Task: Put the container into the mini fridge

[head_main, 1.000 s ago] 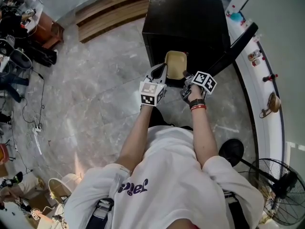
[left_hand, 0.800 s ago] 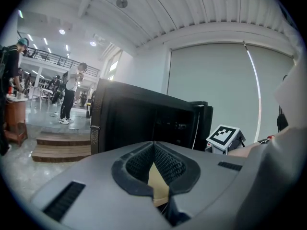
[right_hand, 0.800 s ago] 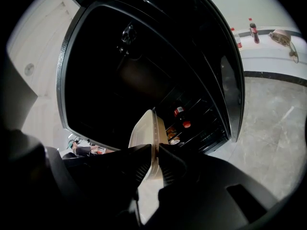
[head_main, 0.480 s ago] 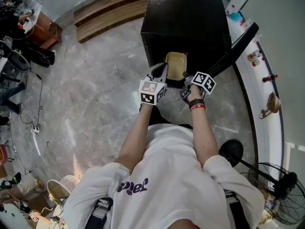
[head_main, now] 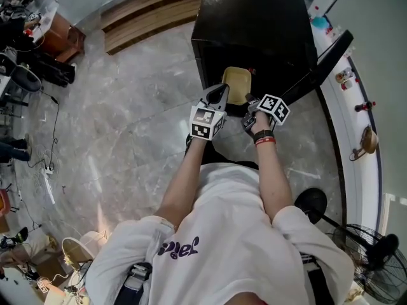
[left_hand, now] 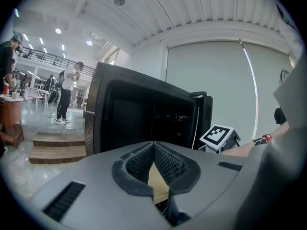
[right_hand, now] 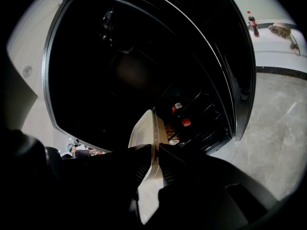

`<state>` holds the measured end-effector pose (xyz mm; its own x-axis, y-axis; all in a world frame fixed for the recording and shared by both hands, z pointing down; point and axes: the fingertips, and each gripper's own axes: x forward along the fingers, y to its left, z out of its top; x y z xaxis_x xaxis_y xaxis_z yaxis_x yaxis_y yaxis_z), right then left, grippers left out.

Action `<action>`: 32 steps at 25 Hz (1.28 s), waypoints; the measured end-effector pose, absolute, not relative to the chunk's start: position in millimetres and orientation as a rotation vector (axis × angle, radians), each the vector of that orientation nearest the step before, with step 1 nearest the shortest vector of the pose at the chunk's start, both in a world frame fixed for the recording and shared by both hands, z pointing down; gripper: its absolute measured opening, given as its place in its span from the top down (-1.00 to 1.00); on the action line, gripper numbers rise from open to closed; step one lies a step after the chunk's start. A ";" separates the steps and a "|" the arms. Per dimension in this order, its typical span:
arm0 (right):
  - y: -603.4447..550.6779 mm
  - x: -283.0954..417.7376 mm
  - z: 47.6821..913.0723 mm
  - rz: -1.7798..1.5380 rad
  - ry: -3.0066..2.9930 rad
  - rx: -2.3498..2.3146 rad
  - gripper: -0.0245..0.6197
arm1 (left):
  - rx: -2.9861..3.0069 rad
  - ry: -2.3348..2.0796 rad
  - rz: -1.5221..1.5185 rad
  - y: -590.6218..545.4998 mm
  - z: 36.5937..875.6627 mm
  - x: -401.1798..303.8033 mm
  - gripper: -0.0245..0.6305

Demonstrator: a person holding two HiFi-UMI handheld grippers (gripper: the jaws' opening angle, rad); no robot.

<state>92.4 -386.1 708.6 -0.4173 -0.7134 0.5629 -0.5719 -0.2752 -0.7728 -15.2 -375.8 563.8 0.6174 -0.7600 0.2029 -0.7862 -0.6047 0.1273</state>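
A tan, flat container [head_main: 236, 83] hangs in front of the open black mini fridge [head_main: 254, 24], held between both grippers. My left gripper [head_main: 220, 94] is shut on its left edge; in the left gripper view a strip of the container [left_hand: 158, 183] shows between the pads. My right gripper [head_main: 250, 104] is shut on the right rim. In the right gripper view the container [right_hand: 144, 128] stands edge-on between the pads of the right gripper [right_hand: 155, 158], pointing into the dark fridge interior [right_hand: 129, 75]. The fridge door [head_main: 315, 65] stands open to the right.
Bottles and cans [right_hand: 181, 121] sit in the fridge's door shelves. A white ledge [head_main: 356, 113] with small items runs along the right. A floor fan [head_main: 372, 265] stands lower right, wooden steps [head_main: 149, 11] upper left. People [left_hand: 67, 92] stand far off.
Hardly anything differs: both grippers and the container stay at the fridge opening, shifted only slightly in the head view.
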 end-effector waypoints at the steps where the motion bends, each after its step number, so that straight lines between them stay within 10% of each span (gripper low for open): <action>1: -387.5 91.3 710.8 -1.786 1.812 -1.623 0.74 | 2.638 -1.278 0.187 -376.2 565.8 -16.1 0.86; 32: -486.9 99.0 741.6 -1.646 1.823 -1.647 0.74 | 2.668 -1.287 0.210 -411.1 609.5 -26.3 0.86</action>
<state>99.0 -486.9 741.6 -0.3678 -0.7830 0.5016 -0.5789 -0.2293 -0.7825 -26.3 -411.1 609.5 0.6170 -0.7611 0.2001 -0.7852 -0.6122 0.0928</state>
